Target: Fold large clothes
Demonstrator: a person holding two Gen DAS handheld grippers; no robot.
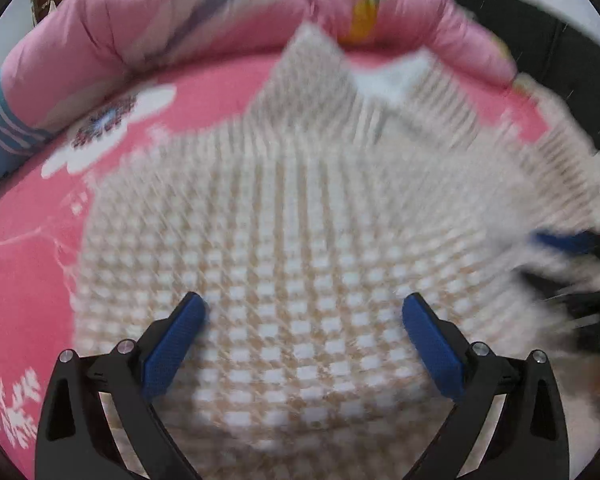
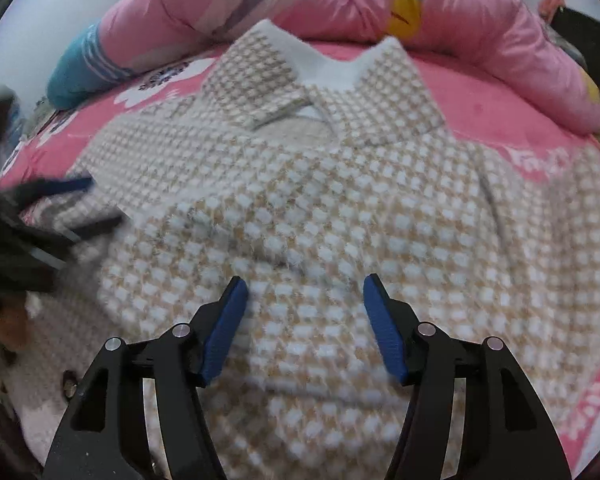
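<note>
A large beige-and-white checked garment (image 2: 340, 220) lies spread on a pink bedsheet (image 2: 480, 96), its collar (image 2: 324, 76) at the far end. A folded layer of it lies across the front. My right gripper (image 2: 305, 280) hovers open just above this layer, with nothing between its blue pads (image 2: 224, 328). The left wrist view is blurred. There my left gripper (image 1: 304, 300) stands wide open over the checked cloth (image 1: 292, 240), holding nothing. Each gripper also shows in the other's view: the left gripper (image 2: 88, 204) at the garment's left edge, the right gripper (image 1: 536, 258) at the right.
A rolled pink quilt (image 2: 340, 4) runs along the far side of the bed. A blue striped cushion (image 2: 80, 72) lies at its left end. The flowered sheet (image 1: 28, 280) shows bare to the left of the garment. Something dark (image 1: 540, 40) stands at the back right.
</note>
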